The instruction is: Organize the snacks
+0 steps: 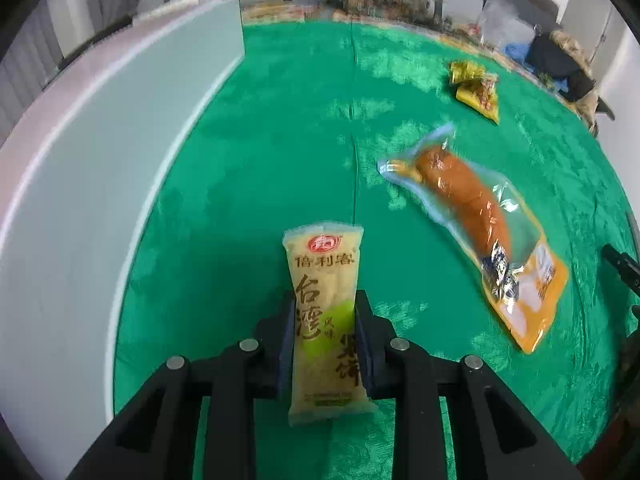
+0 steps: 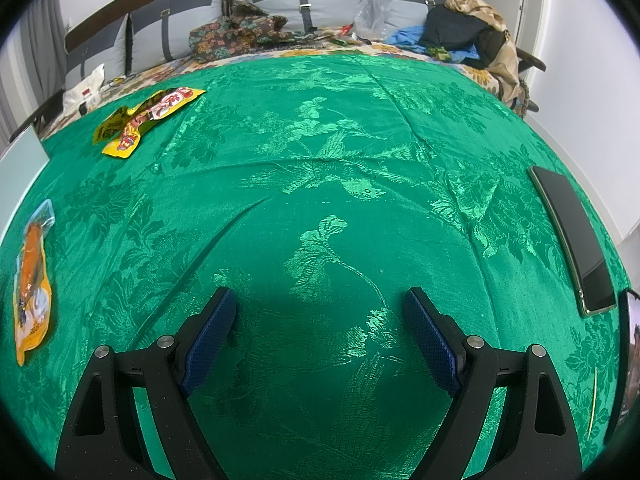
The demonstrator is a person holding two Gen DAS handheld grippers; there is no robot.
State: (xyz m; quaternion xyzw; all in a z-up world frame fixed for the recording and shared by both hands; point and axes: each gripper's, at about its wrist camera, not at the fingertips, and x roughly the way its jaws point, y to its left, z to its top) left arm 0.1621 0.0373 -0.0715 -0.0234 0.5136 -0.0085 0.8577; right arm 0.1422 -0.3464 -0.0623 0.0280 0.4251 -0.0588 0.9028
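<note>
My left gripper (image 1: 325, 304) is shut on a pale yellow snack bar packet (image 1: 326, 280) with Chinese writing, held above the green cloth. A clear and orange sausage packet (image 1: 480, 224) lies to its right; it also shows at the left edge of the right wrist view (image 2: 34, 276). Yellow snack packets (image 1: 478, 90) lie farther back right, and in the right wrist view (image 2: 140, 120) at upper left. My right gripper (image 2: 320, 300) is open and empty above the cloth.
A large white box (image 1: 100, 152) stands along the left of the green cloth (image 2: 340, 160). A black phone (image 2: 572, 236) lies at the right edge, a second device (image 2: 632, 360) beside it. Cushions, clothes and a plastic bag (image 2: 372, 8) sit at the back.
</note>
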